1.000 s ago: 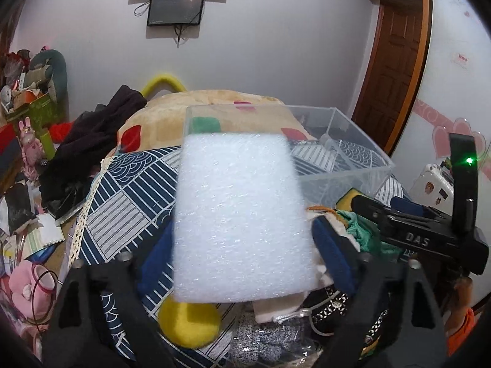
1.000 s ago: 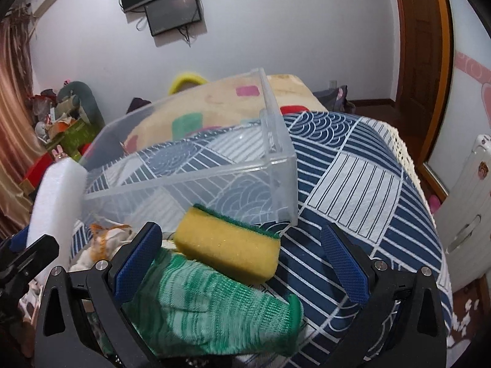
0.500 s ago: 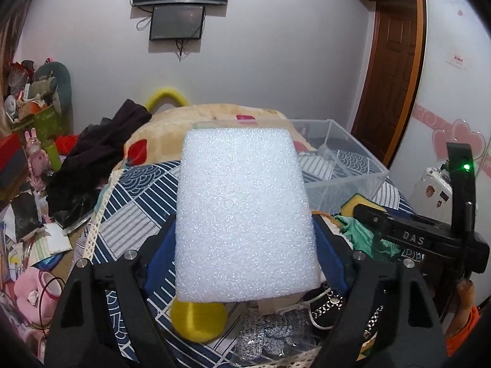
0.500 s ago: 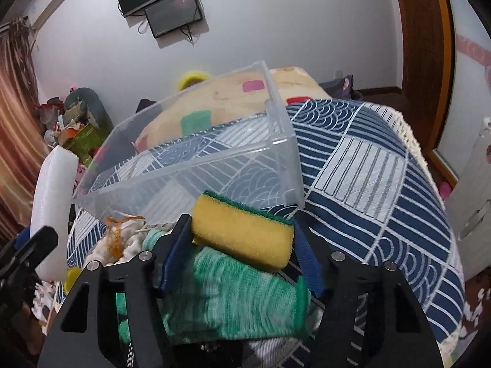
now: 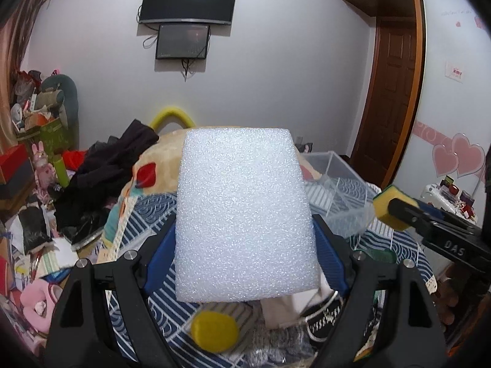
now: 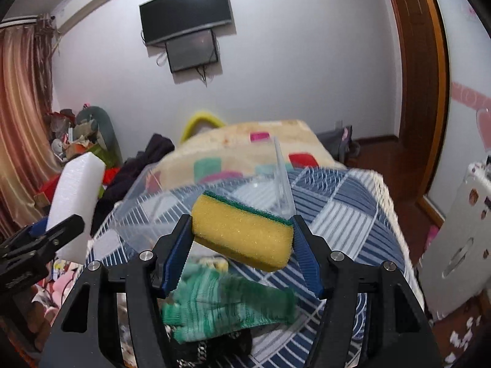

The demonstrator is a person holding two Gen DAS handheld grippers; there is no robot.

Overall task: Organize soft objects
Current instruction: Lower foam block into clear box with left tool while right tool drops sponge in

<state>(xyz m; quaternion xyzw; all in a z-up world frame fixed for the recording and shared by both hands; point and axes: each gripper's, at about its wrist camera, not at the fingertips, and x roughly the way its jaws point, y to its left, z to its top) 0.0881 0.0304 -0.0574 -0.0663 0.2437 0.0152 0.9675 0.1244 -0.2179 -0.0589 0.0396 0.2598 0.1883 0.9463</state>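
Note:
My left gripper [image 5: 244,245] is shut on a big white foam block [image 5: 244,211] and holds it up above the bed; the block also shows at the left of the right wrist view [image 6: 76,202]. My right gripper [image 6: 242,242] is shut on a yellow sponge with a green scrub top [image 6: 242,230], lifted above the bed; the sponge also shows at the right of the left wrist view [image 5: 388,205]. A clear plastic bin [image 6: 282,181] stands on the blue patterned bedspread behind both.
A green knit glove [image 6: 227,306] lies under the right gripper. A round yellow sponge [image 5: 214,331], white cloth and grey items lie under the left gripper. Dark clothes [image 5: 116,165] are heaped at the left, clutter on the floor beyond.
My right gripper closed on the yellow sponge and lifted it off the green glove. My left gripper rose with the foam block.

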